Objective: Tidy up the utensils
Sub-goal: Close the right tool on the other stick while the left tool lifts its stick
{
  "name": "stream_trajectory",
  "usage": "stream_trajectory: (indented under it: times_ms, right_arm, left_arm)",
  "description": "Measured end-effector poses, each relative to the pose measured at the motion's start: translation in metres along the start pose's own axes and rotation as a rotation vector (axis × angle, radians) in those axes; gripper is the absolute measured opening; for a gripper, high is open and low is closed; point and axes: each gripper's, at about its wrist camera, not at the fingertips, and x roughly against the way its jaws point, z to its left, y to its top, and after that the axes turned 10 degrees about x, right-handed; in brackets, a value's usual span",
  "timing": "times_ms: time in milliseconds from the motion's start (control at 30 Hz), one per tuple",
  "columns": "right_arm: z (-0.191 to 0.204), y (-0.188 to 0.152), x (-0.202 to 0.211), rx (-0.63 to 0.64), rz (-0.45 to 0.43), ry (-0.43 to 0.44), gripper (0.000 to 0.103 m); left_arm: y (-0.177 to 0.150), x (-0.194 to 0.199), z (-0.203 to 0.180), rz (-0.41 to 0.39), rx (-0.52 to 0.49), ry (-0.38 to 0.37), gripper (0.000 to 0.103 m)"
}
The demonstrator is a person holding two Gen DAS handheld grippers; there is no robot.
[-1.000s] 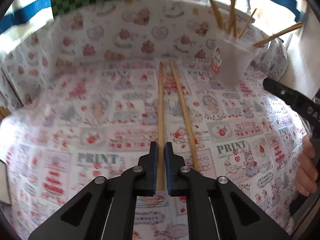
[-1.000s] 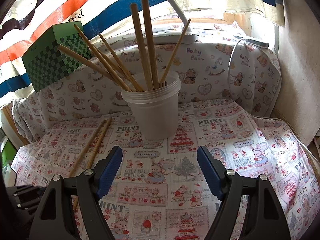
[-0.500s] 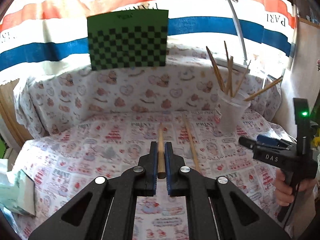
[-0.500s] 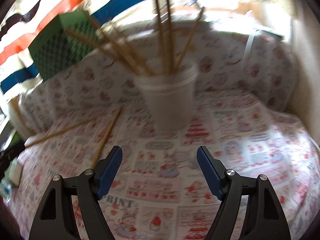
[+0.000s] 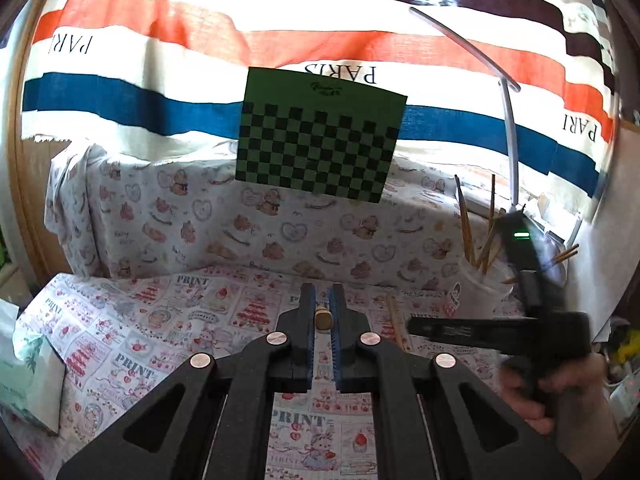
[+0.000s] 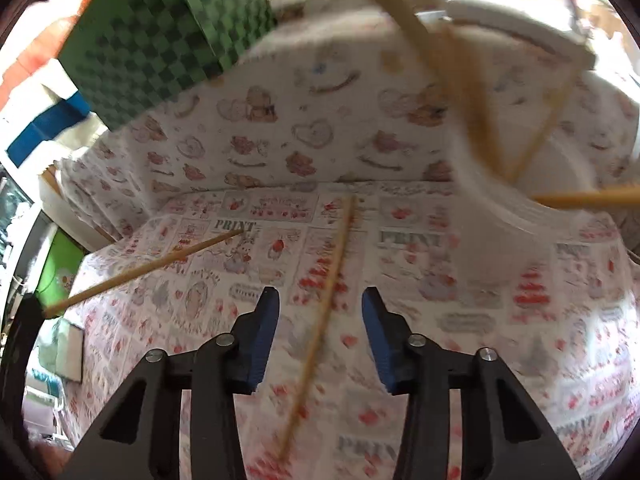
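- Left wrist view: the left gripper (image 5: pixel 323 312) is closed tight on one wooden chopstick (image 5: pixel 322 319), held up off the tablecloth (image 5: pixel 168 332).
- The plastic cup (image 5: pixel 478 294) of chopsticks stands far right.
- Right wrist view: the right gripper (image 6: pixel 320 312) is closing, its jaws on either side of a second chopstick (image 6: pixel 326 304) lying on the cloth, not touching it.

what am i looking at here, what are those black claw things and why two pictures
No robot: a person holds a two-finger tool in each hand, each carrying a wide-angle camera looking along its fingers, hence two pictures.

The left camera shows the left hand-held gripper shut on a wooden chopstick, seen end-on. The person's hand holding the other tool shows at right.

The right camera shows the right hand-held gripper closing over a second chopstick lying on the patterned cloth, pads not yet touching it. The held chopstick appears at left.

A white cup holds more chopsticks. Behind stands a green checkered box.
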Motion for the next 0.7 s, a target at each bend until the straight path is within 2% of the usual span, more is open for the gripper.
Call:
stream_trajectory:
  times_ms: [33, 100, 133, 267, 433, 500, 600, 700]
  right_arm:
    - [0.002, 0.004, -0.007, 0.002, 0.017, -0.026, 0.039]
    - [0.009, 0.011, -0.022, 0.026, 0.050, -0.127, 0.038]
    - [0.013, 0.012, -0.028, 0.042, 0.059, -0.134, 0.038]
    - [0.013, 0.011, -0.048, 0.013, 0.113, -0.091, 0.035]
    - [0.017, 0.014, -0.051, 0.038, 0.078, -0.135, 0.032]
    - [0.018, 0.016, -0.055, 0.039, 0.073, -0.138, 0.027]
    - [0.018, 0.015, -0.062, 0.047, 0.060, -0.157, 0.011]
    - [0.014, 0.014, -0.061, 0.032, 0.035, -0.109, 0.008]
  left_arm:
    - [0.001, 0.001, 0.001, -0.003, 0.003, 0.002, 0.006]
    - [0.002, 0.004, 0.003, -0.012, 0.000, 0.009, 0.006]
    - [0.003, 0.006, 0.003, -0.016, -0.006, 0.012, 0.006]
    - [0.006, 0.011, 0.004, -0.027, -0.019, 0.016, 0.006]
    - [0.007, 0.009, -0.002, -0.020, -0.041, 0.033, 0.006]
    - [0.009, 0.008, -0.001, -0.015, -0.029, 0.040, 0.006]
    - [0.011, 0.008, -0.002, -0.009, -0.027, 0.029, 0.006]
    - [0.013, 0.011, -0.006, -0.016, -0.047, 0.028, 0.006]
